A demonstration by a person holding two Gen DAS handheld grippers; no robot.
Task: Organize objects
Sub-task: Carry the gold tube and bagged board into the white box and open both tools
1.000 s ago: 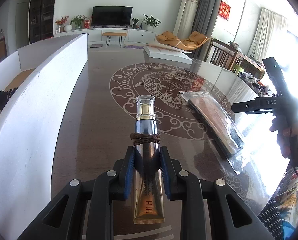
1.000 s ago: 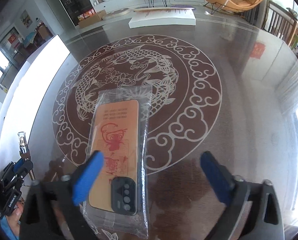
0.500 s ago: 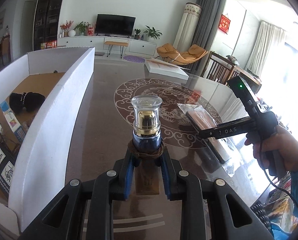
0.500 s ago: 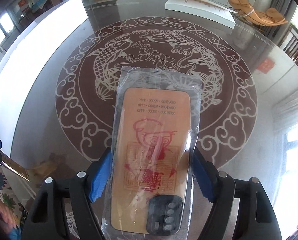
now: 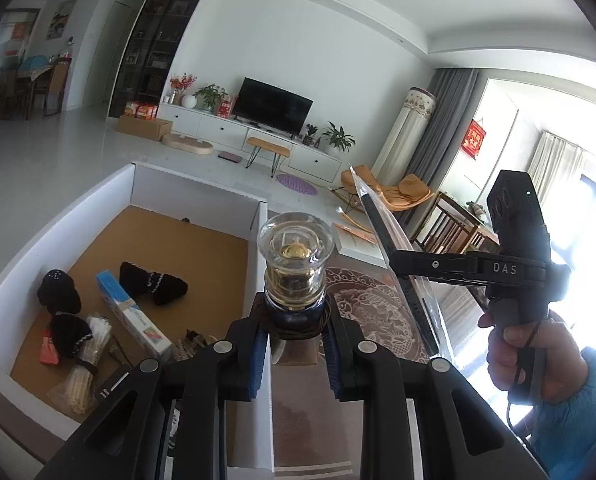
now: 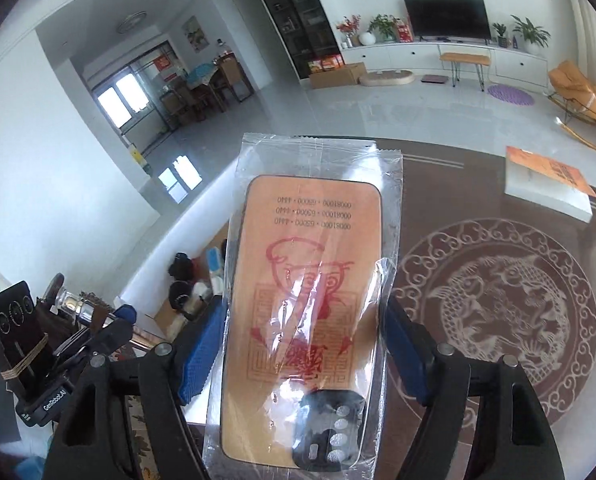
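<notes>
My left gripper [image 5: 294, 344] is shut on a cosmetic bottle [image 5: 294, 276] with a clear cap, gold collar and a brown hair tie round its neck, held above the white box's right wall [image 5: 260, 216]. My right gripper [image 6: 301, 344] is shut on an orange phone case in a clear plastic bag [image 6: 309, 304], lifted off the table. In the left wrist view the bagged case [image 5: 401, 276] shows edge-on beside the right gripper [image 5: 417, 264]. The left gripper with the bottle shows low left in the right wrist view [image 6: 94, 320].
The white box with a cork floor [image 5: 170, 248] holds black socks [image 5: 154, 284], a blue-and-white packet [image 5: 130, 312], a white cord bundle and other small items. The dark glass table with a fish pattern [image 6: 493, 312] carries a flat white box [image 6: 545, 188] at its far edge.
Both grippers have risen. The right gripper closed on the bagged phone case and lifted it off the table. The left gripper carried the bottle up towards the white box.
</notes>
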